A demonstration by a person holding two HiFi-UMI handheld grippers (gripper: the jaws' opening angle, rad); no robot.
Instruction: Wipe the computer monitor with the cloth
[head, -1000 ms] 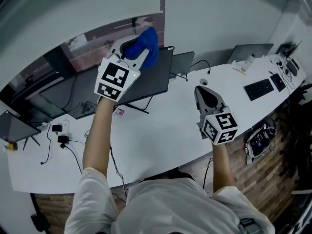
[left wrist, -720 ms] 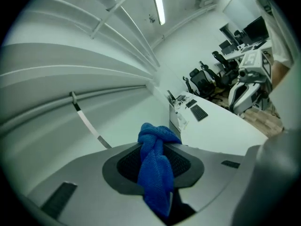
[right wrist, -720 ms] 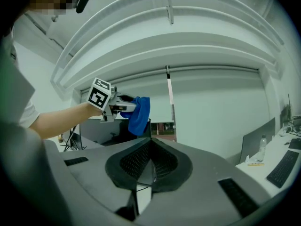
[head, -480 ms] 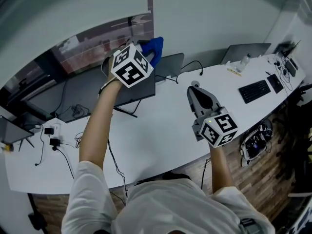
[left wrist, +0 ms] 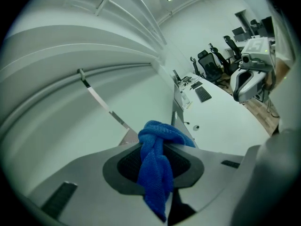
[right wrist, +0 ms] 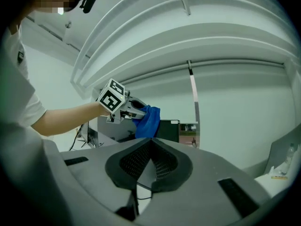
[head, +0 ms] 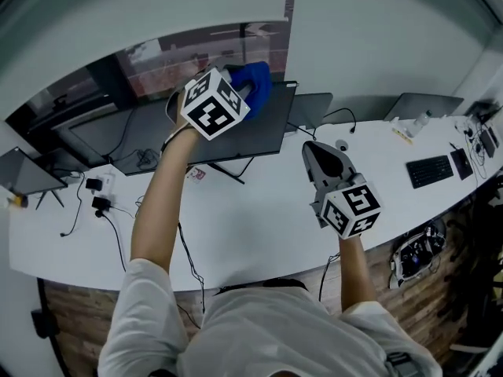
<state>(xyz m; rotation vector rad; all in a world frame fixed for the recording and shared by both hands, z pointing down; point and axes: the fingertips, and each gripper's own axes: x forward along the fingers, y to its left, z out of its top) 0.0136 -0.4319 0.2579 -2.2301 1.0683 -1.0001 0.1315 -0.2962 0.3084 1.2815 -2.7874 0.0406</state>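
Observation:
A dark computer monitor (head: 236,128) stands on the long white desk (head: 259,226). My left gripper (head: 247,85) is shut on a bunched blue cloth (head: 258,85), held up at the monitor's top edge. In the left gripper view the blue cloth (left wrist: 157,166) hangs pinched between the jaws. My right gripper (head: 324,154) hovers over the desk to the right of the monitor, shut with nothing in it. In the right gripper view the cloth (right wrist: 148,121) rests against the monitor (right wrist: 165,130) top.
A second dark screen (head: 94,140) stands left of the monitor, with cables and plugs (head: 98,204) below it. A laptop (head: 428,104), a keyboard (head: 431,170) and small items lie at the right end. A brick floor shows past the front edge.
The whole head view has shifted to the right. The left gripper with the cloth stays at the monitor's top edge; the right gripper has barely moved.

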